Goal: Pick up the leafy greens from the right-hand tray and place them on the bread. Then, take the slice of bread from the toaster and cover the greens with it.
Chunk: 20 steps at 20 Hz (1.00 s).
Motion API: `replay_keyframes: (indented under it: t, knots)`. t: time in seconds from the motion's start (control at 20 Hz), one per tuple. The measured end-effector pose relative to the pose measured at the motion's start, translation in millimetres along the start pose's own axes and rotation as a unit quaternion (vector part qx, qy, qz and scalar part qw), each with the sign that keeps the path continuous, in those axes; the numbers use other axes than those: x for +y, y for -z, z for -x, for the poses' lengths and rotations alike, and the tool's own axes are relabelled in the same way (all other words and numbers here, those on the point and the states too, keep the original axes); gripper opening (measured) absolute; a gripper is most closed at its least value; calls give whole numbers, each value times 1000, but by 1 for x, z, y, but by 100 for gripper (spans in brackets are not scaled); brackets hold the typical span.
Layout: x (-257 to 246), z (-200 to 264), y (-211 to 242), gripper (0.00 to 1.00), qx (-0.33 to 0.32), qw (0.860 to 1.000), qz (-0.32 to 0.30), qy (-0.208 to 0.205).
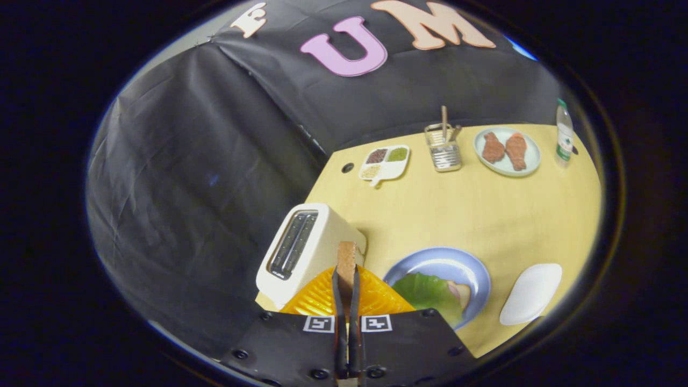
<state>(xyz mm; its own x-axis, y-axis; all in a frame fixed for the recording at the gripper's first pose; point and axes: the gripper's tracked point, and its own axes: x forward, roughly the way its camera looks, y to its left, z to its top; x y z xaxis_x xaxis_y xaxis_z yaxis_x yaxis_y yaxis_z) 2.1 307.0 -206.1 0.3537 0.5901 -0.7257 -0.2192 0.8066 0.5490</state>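
Gripper view: gripper (346, 293) clamps brown bread slice (346, 258), lower centre; carry right, lay flat over green leaf (427, 290) on blue plate (457, 263).

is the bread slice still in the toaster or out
Out: the bread slice stands on edge, pinched between the gripper fingers, above the table, beside the toaster.

The claw (346, 279) is pinching a slice of bread (346, 258) edge-on between both fingers, above the toaster (301, 247). Beside it, leafy greens (427, 293) are lying over bread on the blue plate (457, 263).
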Motion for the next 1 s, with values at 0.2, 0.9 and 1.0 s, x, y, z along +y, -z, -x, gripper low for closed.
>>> replay_keyframes:
  t: [0.2,0.9,1.0]
  knots:
    - [-29,-2,12,4,5,1000,-23,11]
    - [-103,-15,52,4,21,992,-124,27]
    - [-118,-17,57,6,25,990,-131,41]
